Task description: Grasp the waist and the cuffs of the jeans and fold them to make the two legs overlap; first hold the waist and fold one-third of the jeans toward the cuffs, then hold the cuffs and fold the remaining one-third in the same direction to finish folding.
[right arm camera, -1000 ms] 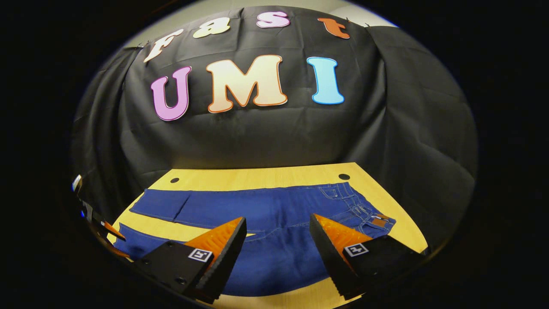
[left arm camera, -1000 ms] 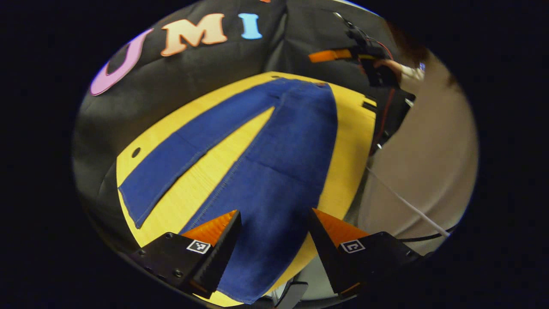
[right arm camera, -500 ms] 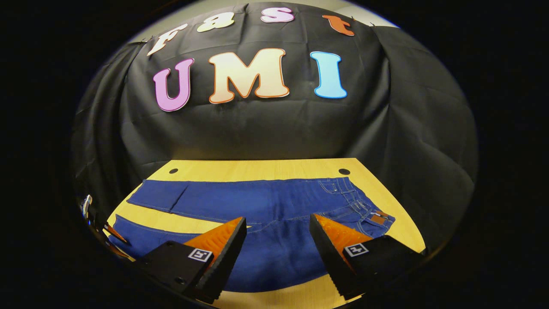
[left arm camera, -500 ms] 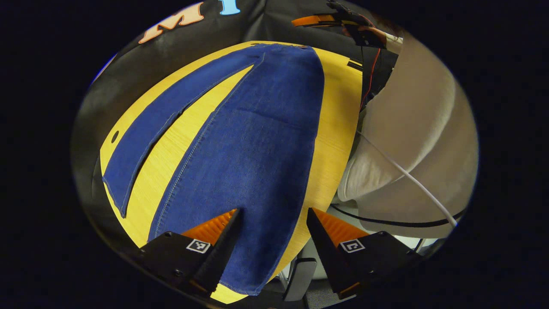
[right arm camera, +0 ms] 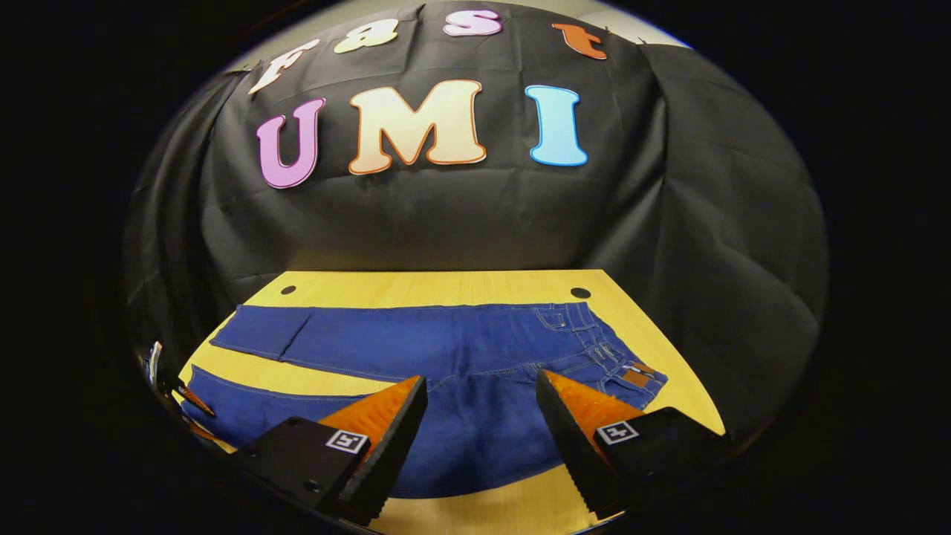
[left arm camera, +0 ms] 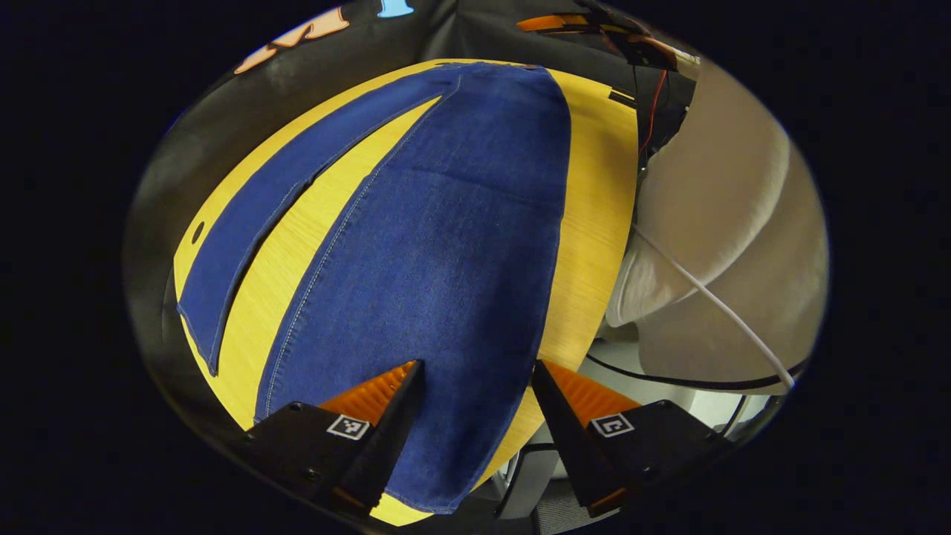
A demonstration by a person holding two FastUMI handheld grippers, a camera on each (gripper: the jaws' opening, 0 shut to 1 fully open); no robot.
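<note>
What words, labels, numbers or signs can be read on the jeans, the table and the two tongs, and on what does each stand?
Patch at the waist of the jeans: too small to read.
Square markers on the open left tongs and the open right tongs: black-and-white coded patterns, no words or numbers.
Table: no text on it.
</note>
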